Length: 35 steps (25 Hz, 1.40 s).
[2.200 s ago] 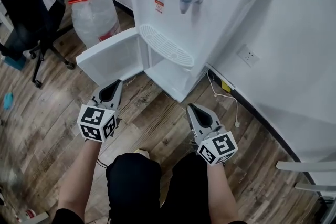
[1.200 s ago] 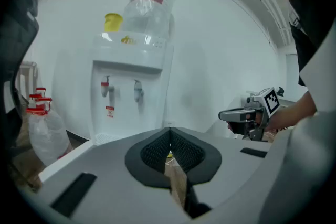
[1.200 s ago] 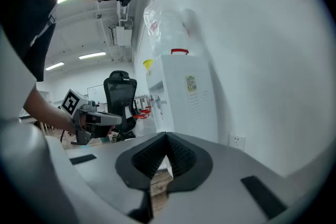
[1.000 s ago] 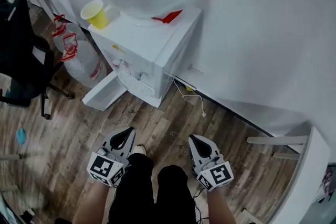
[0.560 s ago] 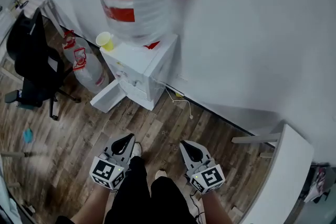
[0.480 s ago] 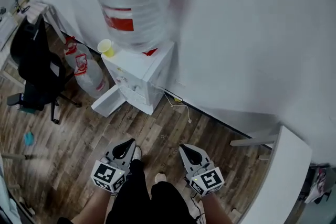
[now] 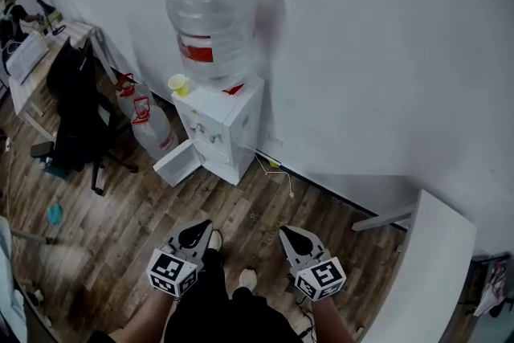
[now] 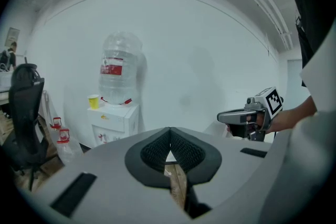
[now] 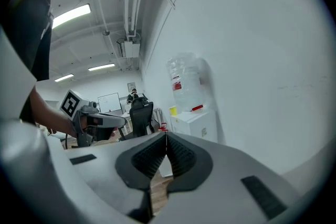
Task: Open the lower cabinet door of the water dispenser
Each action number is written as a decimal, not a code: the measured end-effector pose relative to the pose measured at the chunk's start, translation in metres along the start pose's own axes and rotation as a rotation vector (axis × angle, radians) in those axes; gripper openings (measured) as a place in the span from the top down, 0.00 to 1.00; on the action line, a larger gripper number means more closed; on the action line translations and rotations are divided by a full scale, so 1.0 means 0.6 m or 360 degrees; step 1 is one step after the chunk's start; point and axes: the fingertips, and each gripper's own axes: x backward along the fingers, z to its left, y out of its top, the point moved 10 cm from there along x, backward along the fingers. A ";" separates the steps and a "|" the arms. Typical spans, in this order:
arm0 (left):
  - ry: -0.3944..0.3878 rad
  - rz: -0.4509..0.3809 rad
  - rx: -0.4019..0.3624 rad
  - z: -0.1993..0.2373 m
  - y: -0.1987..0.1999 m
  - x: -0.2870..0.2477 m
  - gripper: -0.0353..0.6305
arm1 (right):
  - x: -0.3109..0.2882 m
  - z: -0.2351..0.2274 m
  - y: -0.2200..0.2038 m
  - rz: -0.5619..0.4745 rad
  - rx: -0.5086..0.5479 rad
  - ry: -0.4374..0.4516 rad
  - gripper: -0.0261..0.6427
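We hold the left gripper point(image 7: 195, 233) and right gripper point(image 7: 291, 235) with jaws together, empty. At eleven o'clock stands the water dispenser point(image 7: 223, 128), its lower cabinet door point(image 7: 178, 163) open toward nine o'clock. On top sit a clear bottle point(image 7: 210, 24) and a yellow cup point(image 7: 177, 84), contents unreadable.

Left gripper point(image 8: 169, 130): near, jaws closed tip to tip, nothing between them
Water dispenser point(image 8: 116, 119): far left, white, against the wall
Water bottle point(image 8: 118, 66): clear, red label, upright on the dispenser
Yellow cup point(image 8: 93, 101): on the dispenser top, left of the bottle
Office chair point(image 8: 23, 113): black, left edge
Right gripper point(image 8: 220, 116): right, hand-held, pointing left
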 end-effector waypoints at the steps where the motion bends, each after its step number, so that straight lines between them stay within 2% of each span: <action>1: 0.0010 -0.0008 0.0008 -0.006 0.000 0.011 0.93 | 0.008 0.005 -0.002 -0.0014 -0.0010 0.0005 0.93; 8: -0.0011 -0.0026 0.0036 -0.031 -0.012 0.078 0.93 | 0.046 0.060 -0.010 -0.0057 -0.0033 0.0032 0.93; 14: -0.0028 -0.0138 0.0011 -0.027 -0.015 0.138 0.93 | 0.069 0.119 -0.009 -0.0104 -0.0059 -0.0029 0.93; 21: -0.0050 -0.0187 0.0002 -0.004 -0.047 0.247 0.93 | 0.104 0.230 -0.001 -0.0205 -0.0089 -0.0110 0.93; 35: -0.0057 -0.0235 0.0015 0.002 -0.147 0.493 0.93 | 0.193 0.492 -0.067 -0.0250 -0.0118 -0.0199 0.93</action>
